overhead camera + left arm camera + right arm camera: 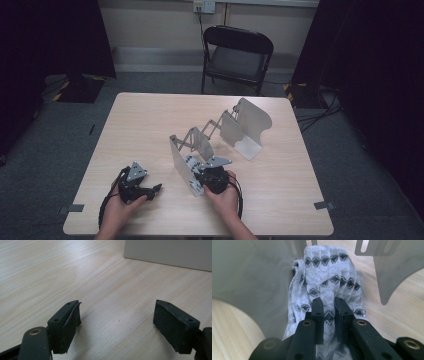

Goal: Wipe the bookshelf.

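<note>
The right gripper has its jaws pinched on a white cloth with black diamond patterning, which sits in the nearest slot of an expandable metal rack, against the rack's near end plate. In the right gripper view a fold of the fabric is caught between the two black pads, with the rest of the cloth bunched ahead of them against the grey plate.

To do this step well, the grip should stay firm on that fold. The fabric looks soft and loosely knit, so a light pinch would likely slip off a single layer. Any pull is probably best made straight along the slot, away from the end plate, because a sideways drag could snag the cloth on the slotted links of the rack or slide the whole rack across the surface.

The left gripper rests low over the surface just left of the rack, its jaws spread with nothing between them. In the left gripper view the base of the rack's plate lies ahead of it. It is well placed to steady the rack if the rack begins to shift.
</note>
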The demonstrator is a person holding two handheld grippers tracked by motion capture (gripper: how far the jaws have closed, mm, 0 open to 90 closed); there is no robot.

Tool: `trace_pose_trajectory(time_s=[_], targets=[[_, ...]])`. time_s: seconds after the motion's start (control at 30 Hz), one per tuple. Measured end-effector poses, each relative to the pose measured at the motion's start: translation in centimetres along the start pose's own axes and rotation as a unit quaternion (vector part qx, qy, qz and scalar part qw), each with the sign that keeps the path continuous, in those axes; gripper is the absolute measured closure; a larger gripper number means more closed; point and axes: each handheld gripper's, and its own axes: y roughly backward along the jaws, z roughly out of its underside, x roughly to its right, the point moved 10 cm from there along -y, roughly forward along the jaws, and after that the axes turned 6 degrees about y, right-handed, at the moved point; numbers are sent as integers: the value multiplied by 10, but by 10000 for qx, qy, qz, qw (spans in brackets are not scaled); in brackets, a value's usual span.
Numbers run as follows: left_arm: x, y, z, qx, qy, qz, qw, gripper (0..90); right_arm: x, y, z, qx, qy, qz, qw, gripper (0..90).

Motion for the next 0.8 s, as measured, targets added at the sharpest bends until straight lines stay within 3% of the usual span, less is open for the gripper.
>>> trace_pose_trajectory(time_s=[0.27,0.6,0.8], targets=[[0,0,0,-16,37,25,10000,215,1,-3,-1,18,69,87,9999,801],[-1,-1,1,-64,162,31,9998,192,-1,15,13,-44,31,87,9999,803],[-2,-2,1,-106,208,-9,9997,155,-1,8,8,-55,-35,65,10000,803]])
